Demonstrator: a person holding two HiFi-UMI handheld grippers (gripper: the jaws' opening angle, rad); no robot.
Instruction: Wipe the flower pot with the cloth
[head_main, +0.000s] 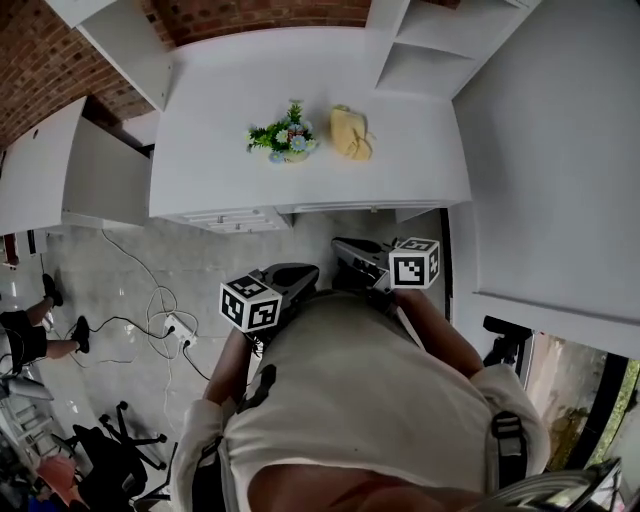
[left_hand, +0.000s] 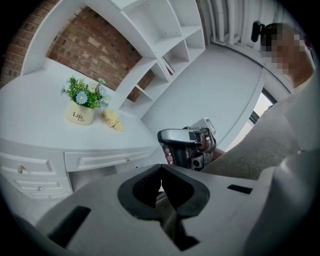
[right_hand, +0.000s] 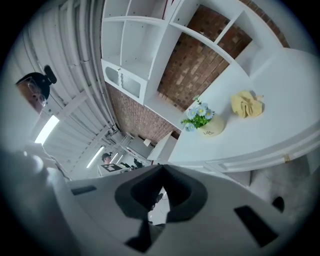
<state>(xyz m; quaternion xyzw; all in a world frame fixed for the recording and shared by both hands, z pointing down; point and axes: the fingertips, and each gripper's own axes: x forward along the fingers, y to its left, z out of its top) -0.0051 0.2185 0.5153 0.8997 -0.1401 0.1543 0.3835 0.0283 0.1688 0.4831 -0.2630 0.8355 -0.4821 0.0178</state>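
A cream flower pot (head_main: 287, 143) (left_hand: 80, 113) (right_hand: 212, 126) with green leaves and blue flowers stands on the white desk (head_main: 220, 120) (left_hand: 30, 107) (right_hand: 280, 115). Just to its right lies a crumpled yellow cloth (head_main: 351, 132) (left_hand: 112, 119) (right_hand: 246, 104). Both grippers are held close to the person's body, well short of the desk. My left gripper (head_main: 300, 272) (left_hand: 161, 167) is shut with nothing in it. My right gripper (head_main: 345, 246) (right_hand: 162, 169) (left_hand: 167, 136) is shut and empty too.
White shelving (head_main: 430, 45) (left_hand: 170, 35) (right_hand: 135, 45) rises at the desk's back right against a brick wall (head_main: 260, 12). Drawers (head_main: 235, 218) (left_hand: 107, 159) sit under the desk front. Cables and a power strip (head_main: 180, 328) lie on the floor at left, near a chair (head_main: 120, 455).
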